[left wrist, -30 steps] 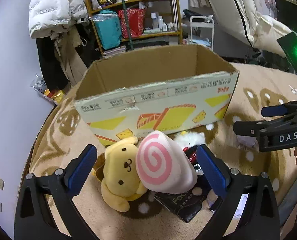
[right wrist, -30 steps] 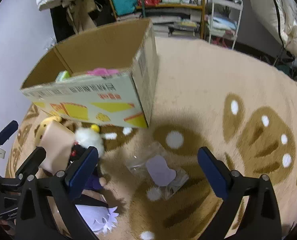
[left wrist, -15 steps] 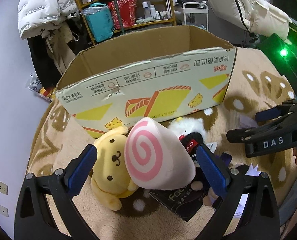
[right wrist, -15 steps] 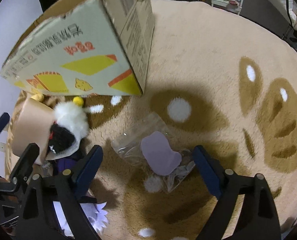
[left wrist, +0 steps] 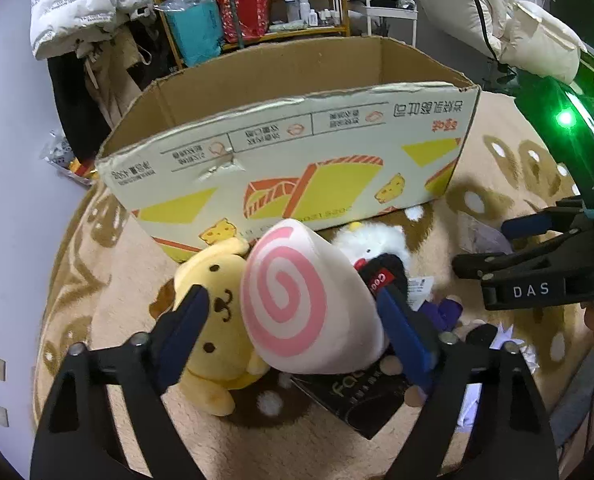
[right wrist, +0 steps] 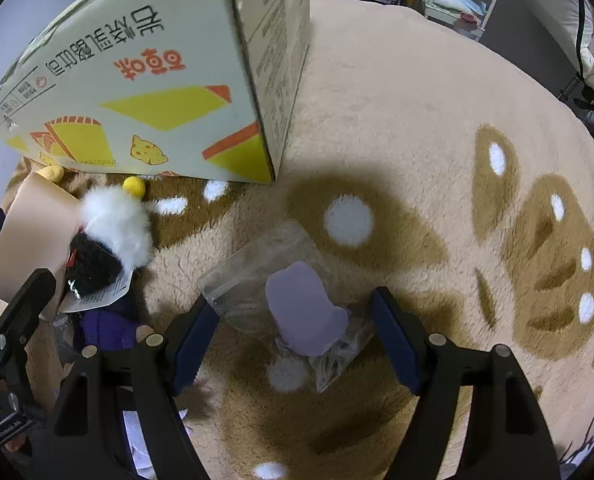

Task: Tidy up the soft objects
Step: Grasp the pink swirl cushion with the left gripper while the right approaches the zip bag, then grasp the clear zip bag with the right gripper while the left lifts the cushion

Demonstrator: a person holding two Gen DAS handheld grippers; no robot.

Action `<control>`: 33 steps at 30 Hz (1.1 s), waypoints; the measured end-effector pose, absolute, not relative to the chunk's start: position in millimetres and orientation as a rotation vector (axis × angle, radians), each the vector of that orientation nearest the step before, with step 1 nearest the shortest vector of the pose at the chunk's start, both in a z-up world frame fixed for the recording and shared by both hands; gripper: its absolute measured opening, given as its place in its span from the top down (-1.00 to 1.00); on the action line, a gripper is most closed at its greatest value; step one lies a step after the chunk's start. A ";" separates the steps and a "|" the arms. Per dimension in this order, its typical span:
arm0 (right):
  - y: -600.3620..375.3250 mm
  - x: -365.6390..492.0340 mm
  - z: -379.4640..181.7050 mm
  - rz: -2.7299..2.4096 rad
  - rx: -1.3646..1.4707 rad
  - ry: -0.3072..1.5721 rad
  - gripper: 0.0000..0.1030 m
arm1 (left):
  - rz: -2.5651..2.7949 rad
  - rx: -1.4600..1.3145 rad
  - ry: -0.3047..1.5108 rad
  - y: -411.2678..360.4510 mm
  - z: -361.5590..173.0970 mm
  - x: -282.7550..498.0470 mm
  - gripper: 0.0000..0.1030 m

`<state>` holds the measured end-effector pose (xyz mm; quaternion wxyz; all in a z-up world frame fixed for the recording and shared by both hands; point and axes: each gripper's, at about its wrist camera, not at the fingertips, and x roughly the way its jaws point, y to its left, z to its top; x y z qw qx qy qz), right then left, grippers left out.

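Your left tool [left wrist: 289,312] straddles the pink-swirl plush [left wrist: 305,304], fingers apart on either flank (contact unclear), in front of the cardboard box [left wrist: 297,160]. Your right tool [right wrist: 293,332] hangs spread over the clear bag [right wrist: 281,304] on the rug [right wrist: 417,120].

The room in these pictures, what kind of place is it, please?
Probably a lived-in room at home, perhaps a bedroom. A plush carpet covers the floor, a shelf stands crowded with bags and bottles, a white puffer jacket hangs nearby, and stuffed toys lie before a cardboard box.
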<state>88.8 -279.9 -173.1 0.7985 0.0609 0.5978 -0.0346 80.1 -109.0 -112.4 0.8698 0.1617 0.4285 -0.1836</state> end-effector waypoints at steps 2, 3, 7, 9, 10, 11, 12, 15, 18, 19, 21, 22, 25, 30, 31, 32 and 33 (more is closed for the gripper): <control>-278.5 89.2 -173.3 -0.074 0.134 1.282 -0.57 | -0.391 0.343 0.905 -111.0 -114.6 79.2 -0.36; -276.4 89.0 -170.5 -0.074 0.133 1.282 -0.56 | -0.398 0.345 0.913 -112.0 -116.0 79.0 -0.28; -274.1 89.8 -169.5 -0.078 0.102 1.282 -0.45 | -0.400 0.331 0.921 -112.1 -116.0 77.9 -0.04; -273.3 90.4 -168.9 -0.077 0.093 1.280 -0.34 | -0.401 0.309 0.928 -109.8 -115.0 78.5 0.02; -273.4 89.9 -168.8 -0.076 0.088 1.279 -0.23 | -0.401 0.301 0.930 -109.0 -114.4 78.7 0.06; -272.5 90.2 -167.7 -0.076 0.082 1.277 -0.18 | -0.401 0.293 0.932 -108.1 -113.6 78.3 0.10; -271.8 90.4 -166.7 -0.074 0.081 1.275 -0.12 | -0.399 0.287 0.933 -107.0 -112.4 77.9 0.11; -269.6 91.1 -164.5 -0.067 0.083 1.273 -0.02 | -0.380 0.282 0.926 -105.2 -107.3 74.3 0.14; -267.4 92.5 -162.0 -0.060 0.069 1.272 0.01 | -0.369 0.278 0.909 -102.3 -100.5 69.9 0.18; -267.0 92.1 -161.4 -0.058 0.070 1.270 0.04 | -0.364 0.276 0.906 -100.6 -98.5 68.9 0.19; -263.8 90.7 -159.0 -0.051 0.076 1.264 0.07 | -0.353 0.267 0.898 -96.6 -94.2 66.4 0.20; -263.5 89.4 -158.1 -0.045 0.081 1.260 0.08 | -0.347 0.266 0.893 -94.6 -92.6 65.6 0.20; -263.9 87.9 -155.8 -0.024 0.094 1.254 0.09 | -0.325 0.269 0.872 -90.4 -86.8 62.7 0.21; -260.7 90.2 -156.1 -0.008 0.103 1.260 0.05 | -0.292 0.280 0.857 -86.2 -81.5 61.0 0.23; -261.2 91.9 -156.4 -0.002 0.107 1.263 0.01 | -0.286 0.286 0.855 -86.5 -81.2 60.7 0.23; -261.5 93.9 -156.4 0.004 0.118 1.264 -0.03 | -0.280 0.291 0.853 -85.8 -80.6 61.0 0.23; -262.0 95.1 -157.4 0.008 0.128 1.261 -0.09 | -0.277 0.292 0.852 -85.7 -80.3 60.9 0.23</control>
